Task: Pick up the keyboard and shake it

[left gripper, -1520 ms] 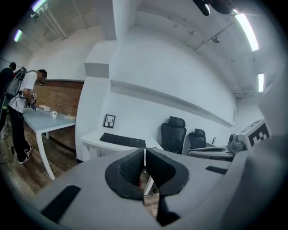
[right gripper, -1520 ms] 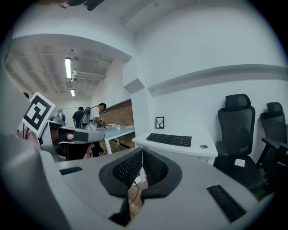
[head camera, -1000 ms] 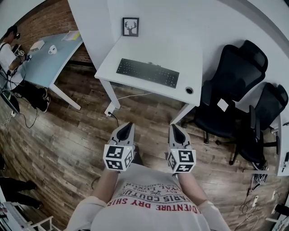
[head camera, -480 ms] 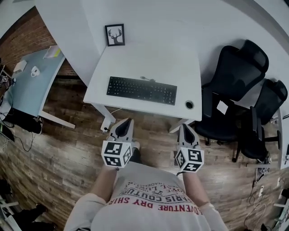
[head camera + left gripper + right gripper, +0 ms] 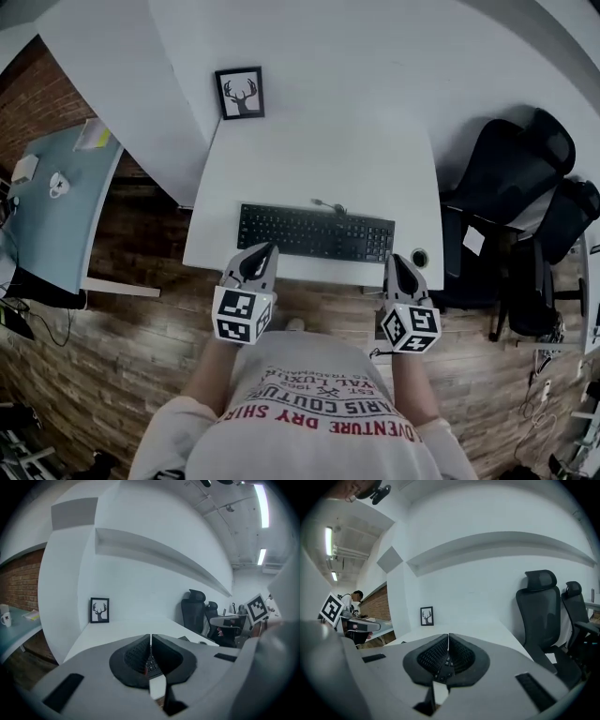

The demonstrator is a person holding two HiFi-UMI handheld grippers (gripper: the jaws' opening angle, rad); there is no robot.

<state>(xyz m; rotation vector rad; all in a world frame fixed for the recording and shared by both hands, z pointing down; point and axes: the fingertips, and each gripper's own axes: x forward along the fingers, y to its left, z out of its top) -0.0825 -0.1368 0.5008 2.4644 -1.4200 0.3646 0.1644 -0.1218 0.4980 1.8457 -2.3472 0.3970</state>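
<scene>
Just ahead of the left tongs (image 5: 265, 251), clenched on nothing, the keyboard (image 5: 314, 232) now lies near on the desk (image 5: 319, 141), no longer well apart. The right tongs (image 5: 397, 262), likewise clenched and empty, have come up near its right end, so the approach looks nearly done. Both tongs' own views show only a sliver of keys.

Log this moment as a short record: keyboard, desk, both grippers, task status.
keyboard: black keyboard lies flat on the white desk, near its front edge
left gripper: jaws together, nothing between them, over the keyboard's front left part
right gripper: jaws together, nothing between them, by the keyboard's front right corner
back of desk: framed deer picture
task status: keyboard not yet picked up
</scene>
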